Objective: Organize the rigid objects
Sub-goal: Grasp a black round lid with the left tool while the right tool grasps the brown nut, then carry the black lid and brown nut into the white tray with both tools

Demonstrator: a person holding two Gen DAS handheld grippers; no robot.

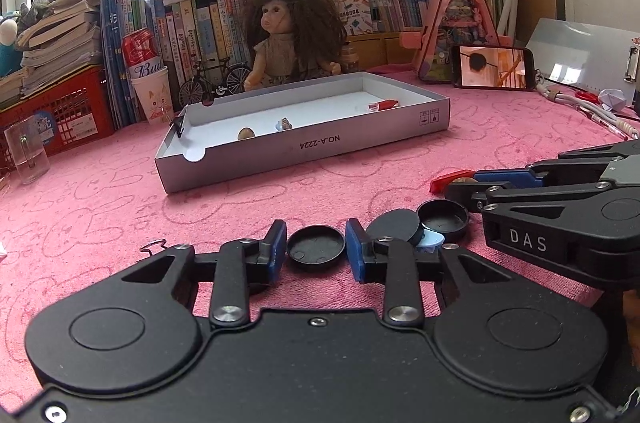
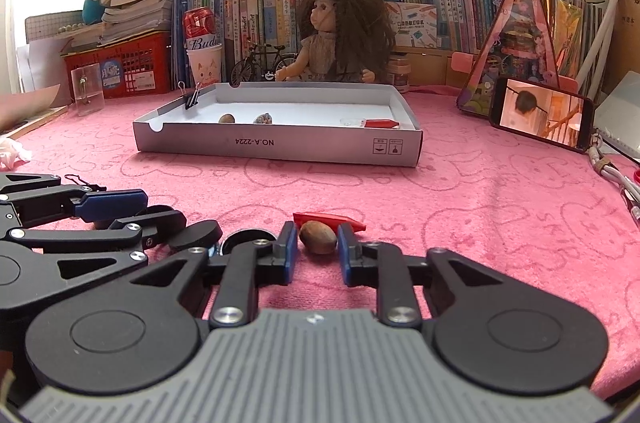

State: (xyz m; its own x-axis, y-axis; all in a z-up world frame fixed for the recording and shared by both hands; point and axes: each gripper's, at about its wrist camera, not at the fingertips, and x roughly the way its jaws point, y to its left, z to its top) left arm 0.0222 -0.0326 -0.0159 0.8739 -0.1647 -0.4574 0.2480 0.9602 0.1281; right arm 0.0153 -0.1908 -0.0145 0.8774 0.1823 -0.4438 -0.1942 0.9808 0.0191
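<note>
A round black cap [image 1: 316, 248] lies on the pink cloth, and my left gripper [image 1: 316, 251] is shut on it, a blue pad against each side. Two more black caps [image 1: 394, 223] [image 1: 442, 219] lie just right of it. A brown nut [image 2: 318, 238] sits between the pads of my right gripper [image 2: 318, 253], which is shut on it. A red piece [image 2: 332, 221] lies right behind the nut. Farther back stands the grey cardboard tray [image 2: 276, 143], which holds another nut [image 2: 226, 119], a small shell-like thing [image 2: 263, 119], a red piece [image 2: 380, 123] and a binder clip [image 2: 193, 99] on its rim.
Behind the tray sit a doll [image 2: 340, 35], a toy bicycle [image 2: 260, 65], a beer can in a paper cup [image 2: 202, 39] and rows of books. A red basket [image 2: 120, 63] and clear glass [image 2: 86, 93] stand left. A phone [image 2: 540, 117] and cables [image 2: 616, 175] are right.
</note>
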